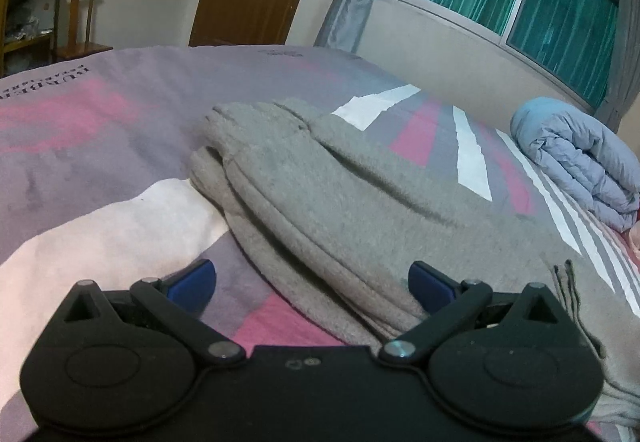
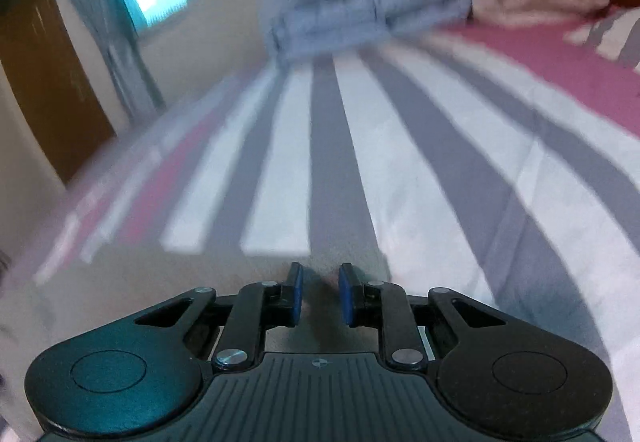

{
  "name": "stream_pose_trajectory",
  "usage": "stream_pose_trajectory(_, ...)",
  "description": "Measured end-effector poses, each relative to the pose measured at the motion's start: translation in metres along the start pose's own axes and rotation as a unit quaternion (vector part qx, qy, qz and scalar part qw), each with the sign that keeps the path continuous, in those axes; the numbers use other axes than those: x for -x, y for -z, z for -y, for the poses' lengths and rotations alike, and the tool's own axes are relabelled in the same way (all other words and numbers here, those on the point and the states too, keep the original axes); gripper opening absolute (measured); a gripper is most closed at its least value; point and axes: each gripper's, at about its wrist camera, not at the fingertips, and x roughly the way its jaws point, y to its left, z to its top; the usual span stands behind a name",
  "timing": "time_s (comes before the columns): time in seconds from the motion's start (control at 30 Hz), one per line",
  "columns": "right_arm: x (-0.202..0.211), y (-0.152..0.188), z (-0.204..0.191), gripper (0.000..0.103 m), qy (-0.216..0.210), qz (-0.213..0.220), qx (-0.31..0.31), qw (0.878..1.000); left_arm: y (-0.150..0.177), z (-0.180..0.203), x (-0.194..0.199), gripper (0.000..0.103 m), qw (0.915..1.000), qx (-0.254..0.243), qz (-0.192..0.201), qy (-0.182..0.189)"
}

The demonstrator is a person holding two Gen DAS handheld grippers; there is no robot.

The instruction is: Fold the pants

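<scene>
Grey fleece pants, folded in layers, lie on bed's striped grey-pink-white cover. My left tongs spread wide, straddling near folded edge, holding nothing. My right tongs nearly closed over grey fabric; view blurred, cannot tell if gripping. Rolled pale-blue quilt well apart, by window wall.

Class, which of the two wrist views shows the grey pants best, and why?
The left wrist view: the grey pants lie sharp, folded layers visible. The right wrist view is motion-blurred and shows only a strip of grey cloth around the gripper.
</scene>
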Motion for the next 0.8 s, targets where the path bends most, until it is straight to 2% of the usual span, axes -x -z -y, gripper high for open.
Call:
stream_pose_trajectory(0.03, 0.006, 0.003, -0.001, 0.021, -0.007, 0.009, 0.001, 1.0, 0.0, 0.0, 0.0, 0.097, 1.0, 0.0, 0.0, -0.001)
stream_pose_trajectory(0.1, -0.001, 0.02, -0.002, 0.021, 0.001, -0.039, 0.036, 0.999, 0.0, 0.001, 0.0, 0.097, 1.0, -0.002, -0.001, -0.003)
stream_pose_trajectory(0.23, 0.051, 0.039, 0.002, 0.021, -0.01, 0.027, 0.045, 0.999, 0.0, -0.004, 0.002, 0.097, 0.9999, 0.006, 0.0, 0.01)
stream_pose_trajectory(0.4, 0.105, 0.054, 0.025, 0.021, 0.012, 0.04, -0.007, 0.999, 0.0, -0.015, -0.001, 0.097, 0.9991, 0.03, -0.006, 0.029)
stream_pose_trajectory(0.57, 0.153, 0.061, 0.048, 0.021, 0.028, 0.061, -0.098, 0.993, 0.0, -0.018, 0.001, 0.097, 0.9987, 0.032, -0.008, 0.04)
stream_pose_trajectory(0.67, 0.164, 0.064, 0.056, 0.021, 0.031, 0.067, -0.147, 0.986, 0.0, -0.021, -0.001, 0.097, 0.9983, 0.037, -0.008, 0.045)
stream_pose_trajectory(0.8, 0.165, 0.065, 0.054, 0.021, 0.046, 0.056, -0.164, 0.984, 0.0, -0.027, -0.003, 0.097, 0.9975, 0.039, -0.009, 0.059)
